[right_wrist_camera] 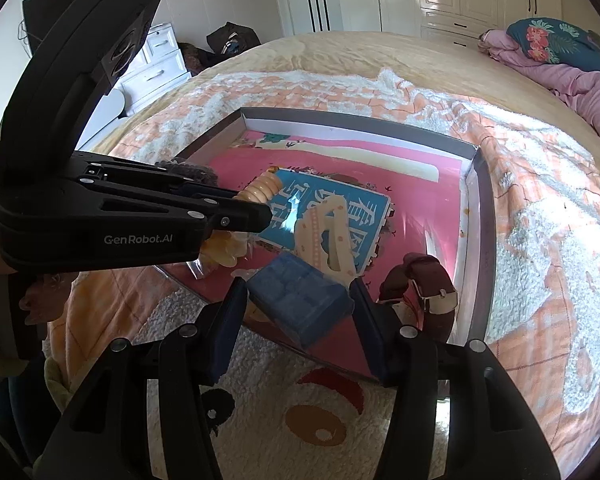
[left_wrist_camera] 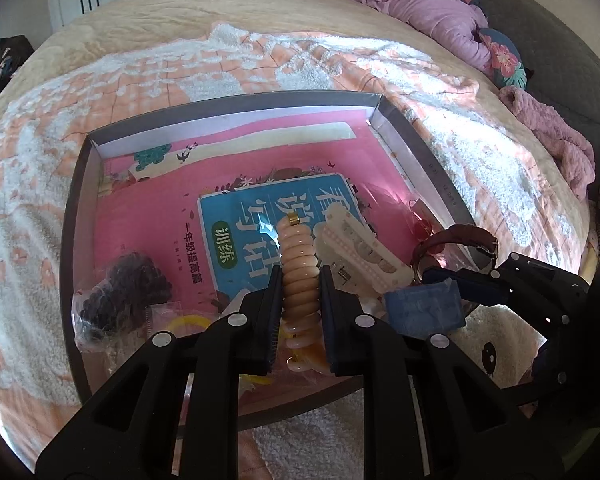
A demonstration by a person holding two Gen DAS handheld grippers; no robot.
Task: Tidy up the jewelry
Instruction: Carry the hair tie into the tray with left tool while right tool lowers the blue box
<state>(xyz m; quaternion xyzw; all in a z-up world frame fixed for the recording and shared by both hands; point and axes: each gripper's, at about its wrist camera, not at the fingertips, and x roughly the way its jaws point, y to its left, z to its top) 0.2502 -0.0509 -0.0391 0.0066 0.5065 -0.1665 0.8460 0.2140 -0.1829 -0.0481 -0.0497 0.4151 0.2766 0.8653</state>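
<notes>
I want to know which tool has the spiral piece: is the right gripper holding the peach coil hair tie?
No, the right gripper holds a blue box; the peach coil hair tie sits clamped in the left gripper.

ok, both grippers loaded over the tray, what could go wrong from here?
1. The left gripper pinches the springy peach coil hair tie mid-length; it may squirm out.
2. The right gripper holds the blue box cornerwise, so it could twist loose.
3. The brown watch sits right beside the right fingers and may get knocked.
</notes>
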